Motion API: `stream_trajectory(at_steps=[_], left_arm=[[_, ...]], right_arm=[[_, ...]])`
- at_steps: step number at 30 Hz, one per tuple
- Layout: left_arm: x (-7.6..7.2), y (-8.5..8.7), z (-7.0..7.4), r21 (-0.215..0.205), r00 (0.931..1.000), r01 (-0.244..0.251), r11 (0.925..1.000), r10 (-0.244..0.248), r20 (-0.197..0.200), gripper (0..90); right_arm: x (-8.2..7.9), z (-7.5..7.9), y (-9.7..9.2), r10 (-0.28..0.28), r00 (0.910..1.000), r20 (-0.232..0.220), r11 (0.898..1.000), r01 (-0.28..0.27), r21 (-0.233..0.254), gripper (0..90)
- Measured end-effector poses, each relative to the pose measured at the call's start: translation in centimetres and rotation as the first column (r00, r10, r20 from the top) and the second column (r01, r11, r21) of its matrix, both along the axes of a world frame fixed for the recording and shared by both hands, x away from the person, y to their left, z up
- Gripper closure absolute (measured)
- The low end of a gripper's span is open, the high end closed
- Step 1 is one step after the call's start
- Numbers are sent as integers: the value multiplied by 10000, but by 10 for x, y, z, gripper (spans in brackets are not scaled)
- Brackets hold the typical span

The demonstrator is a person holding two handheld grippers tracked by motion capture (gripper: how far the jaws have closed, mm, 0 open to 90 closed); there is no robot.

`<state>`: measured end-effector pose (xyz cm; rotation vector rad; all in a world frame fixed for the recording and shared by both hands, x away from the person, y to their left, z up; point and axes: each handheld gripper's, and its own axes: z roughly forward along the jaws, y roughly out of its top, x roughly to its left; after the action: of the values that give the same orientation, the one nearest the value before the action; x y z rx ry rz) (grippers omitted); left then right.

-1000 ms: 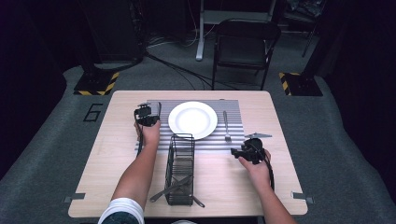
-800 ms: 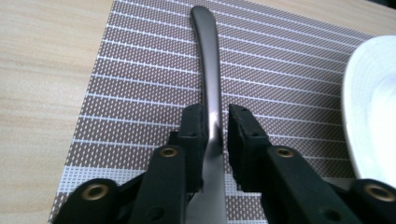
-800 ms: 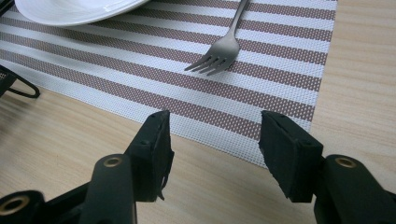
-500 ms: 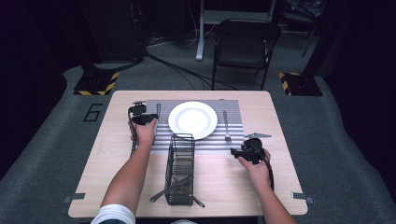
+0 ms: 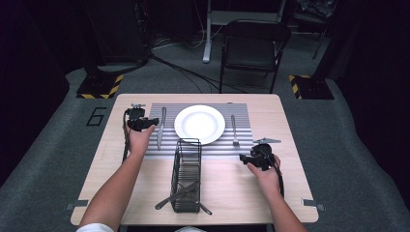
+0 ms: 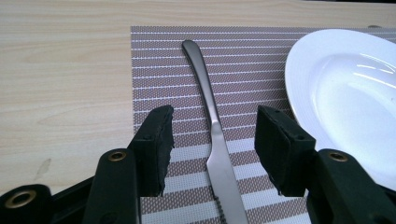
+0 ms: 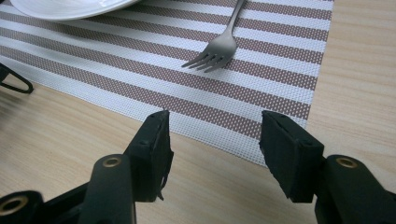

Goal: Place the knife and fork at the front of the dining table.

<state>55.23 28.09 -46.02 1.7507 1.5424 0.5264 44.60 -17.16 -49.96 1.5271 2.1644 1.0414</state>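
The pale wooden tabletop [image 5: 96, 159] carries a striped brown-and-white woven placemat [image 5: 241, 145] set against its far edge, midway between the far corners. In the middle of the placemat sits a round white ceramic plate [image 5: 199, 124]. A black wire cutlery basket [image 5: 186, 174] reaches from the placemat's near edge toward the near edge of the tabletop, with dark cutlery lying across its near end.

The left gripper [image 5: 145, 123] is held above the placemat's left edge, and its jaws have just been opening. In the left gripper view they stand apart over the slim silver table knife [image 6: 212, 121] without touching it. The knife lies flat on the placemat between the mat's left edge and the plate, its handle toward the far edge of the tabletop.

The right gripper [image 5: 246, 157] is held near the placemat's near right corner, its jaws apart with nothing between them. The silver metal fork [image 7: 219, 46] lies on the placemat right of the plate, tines toward the near edge.
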Motion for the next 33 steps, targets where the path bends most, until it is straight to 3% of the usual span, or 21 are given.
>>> stream_trajectory(at_steps=[10,13,19,33], left_arm=[[-23,-3,22,561,9957,816,9951,-839,404,461],[-32,-3,28,359,9928,1054,9938,-1073,528,463],[-47,0,35,248,9858,1553,9876,-1565,607,463],[-80,3,52,435,9650,2380,9703,-2413,1028,439]], right_arm=[[-3,5,1,75,9998,202,10000,-74,-59,419],[-5,8,3,-37,9998,207,9999,34,126,414],[-5,8,4,58,9997,256,10000,-59,51,412],[-7,12,1,-77,9994,331,9998,70,187,409]])
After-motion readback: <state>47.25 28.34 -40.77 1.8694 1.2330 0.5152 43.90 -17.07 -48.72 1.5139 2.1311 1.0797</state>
